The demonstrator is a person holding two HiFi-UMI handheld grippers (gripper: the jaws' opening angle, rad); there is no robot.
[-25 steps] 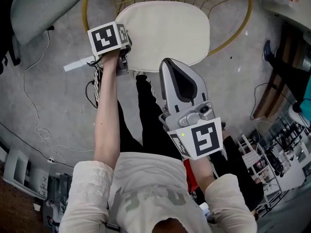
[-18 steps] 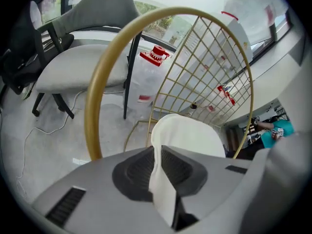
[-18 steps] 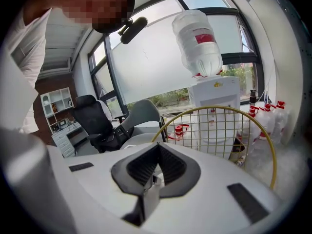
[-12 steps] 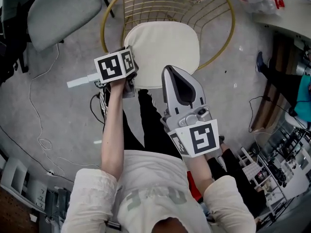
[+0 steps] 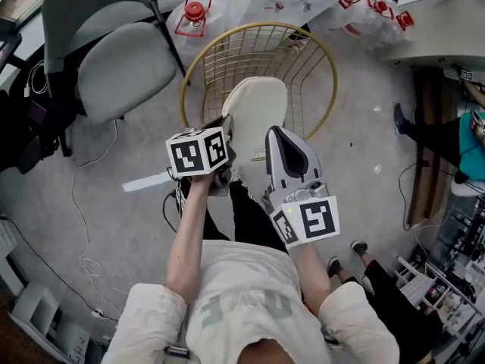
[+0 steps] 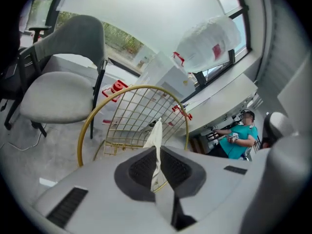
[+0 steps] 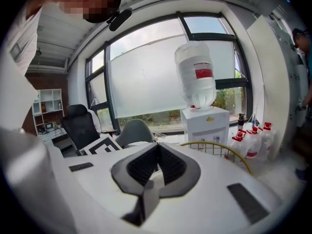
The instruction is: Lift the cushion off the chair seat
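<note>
**Cushion up off the seat, clamped in the left gripper**

The left gripper (image 6: 157, 152) has its jaws closed on the cushion (image 5: 256, 108). In its own view the cream cushion shows edge-on, a thin upright strip pinched between the two dark pads and rising above them. The gold wire chair (image 5: 261, 51) stands behind it at 12 o'clock, and the wire seat shows bare below the strip. From the head view the cushion hangs in front of the chair and covers the seat from the camera, with the gold rim curving round it from 9 o'clock over the top to 3 o'clock.

The right gripper (image 7: 157, 152) is held just beside the cushion, at its 4 o'clock side in the head view. Its jaws are together at the tips and nothing shows clamped between them. A pale cream patch shows lower down between the pads, but what it is cannot be told.

A grey chair (image 5: 121, 59) stands at 10 o'clock of the wire chair on the grey floor (image 5: 114, 226). A red-capped bottle (image 5: 193, 14) lies at 11 o'clock. The right gripper view takes in a water dispenser (image 7: 204, 126) with an upturned jug (image 7: 196, 77) by the window. A person in teal (image 6: 238, 139) sits at 3 o'clock in the left gripper view.
</note>
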